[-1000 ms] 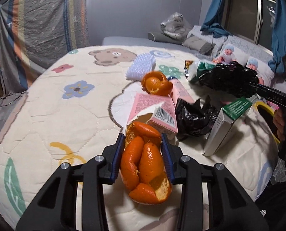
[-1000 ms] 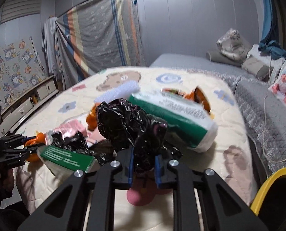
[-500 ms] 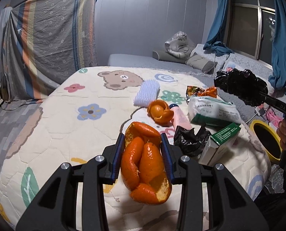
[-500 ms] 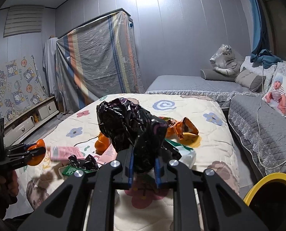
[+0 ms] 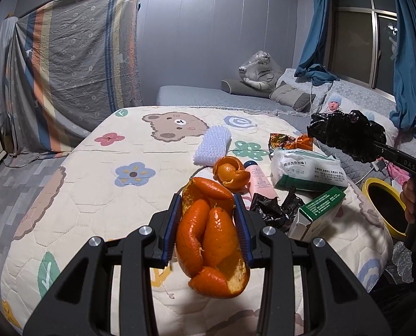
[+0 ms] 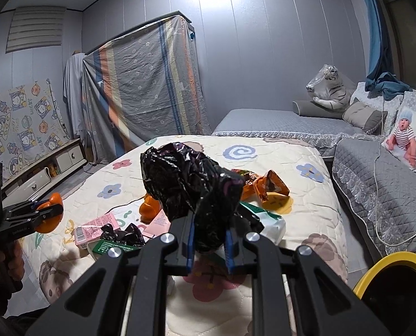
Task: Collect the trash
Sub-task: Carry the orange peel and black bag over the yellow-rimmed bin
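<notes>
My left gripper [image 5: 208, 210] is shut on a large orange peel [image 5: 210, 240] and holds it above the patterned bed cover [image 5: 96, 196]. My right gripper [image 6: 208, 224] is shut on a crumpled black plastic bag [image 6: 188, 182], held in the air; it shows at the right of the left wrist view [image 5: 345, 134]. A yellow-rimmed bin [image 5: 384, 204] stands beside the bed at the right, also at the lower right of the right wrist view [image 6: 392, 280]. Trash on the bed: a second orange peel [image 5: 230, 173], a black bag scrap [image 5: 275, 210], an orange snack wrapper [image 5: 289, 141].
Also on the bed: a white foam net [image 5: 212, 145], a pink tube [image 5: 259, 182], a tissue pack [image 5: 308, 170], a green-and-white box [image 5: 317, 212] and a pink carton [image 6: 93, 229]. A grey sofa [image 6: 376, 168] with pillows lies to the right.
Both grippers have risen and pulled back from the bed, keeping their loads. The trash pile now sits lower and farther off, and the yellow bin has come into fuller view.
</notes>
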Motion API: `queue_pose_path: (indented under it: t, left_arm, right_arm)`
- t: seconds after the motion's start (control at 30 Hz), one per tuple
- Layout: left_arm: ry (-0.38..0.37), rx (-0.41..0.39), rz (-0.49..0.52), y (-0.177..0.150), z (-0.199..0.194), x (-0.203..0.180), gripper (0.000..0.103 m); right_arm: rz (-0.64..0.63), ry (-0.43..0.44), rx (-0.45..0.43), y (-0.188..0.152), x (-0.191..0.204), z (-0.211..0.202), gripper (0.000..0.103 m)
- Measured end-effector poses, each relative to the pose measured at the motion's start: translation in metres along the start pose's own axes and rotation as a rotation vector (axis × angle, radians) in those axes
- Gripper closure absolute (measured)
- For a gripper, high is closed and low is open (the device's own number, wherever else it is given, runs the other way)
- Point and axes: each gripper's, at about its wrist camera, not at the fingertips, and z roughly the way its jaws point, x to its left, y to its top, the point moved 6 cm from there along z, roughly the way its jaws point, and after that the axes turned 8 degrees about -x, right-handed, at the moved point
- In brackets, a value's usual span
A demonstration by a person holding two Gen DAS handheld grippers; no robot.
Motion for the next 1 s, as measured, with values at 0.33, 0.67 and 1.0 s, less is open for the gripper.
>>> queue_pose_path:
  t: [0.33,0.67,1.0]
  left_arm:
    - [-0.033,-0.011,0.033,0.014,0.012,-0.021,0.068]
    - [-0.124,-0.04,0.093,0.038,0.029,-0.069,0.068]
    - [-0.257,-0.089,0.17,0.07,0.045,-0.141,0.068]
  right_arm:
    - [0.021,-0.022,-0.012,0.001,-0.01,-0.005,0.088]
    - [0.045,-0.071,-0.046,0.007,-0.029,-0.018,0.088]
    - [0.066,-0.152,-0.094,0.014,-0.059,-0.043,0.088]
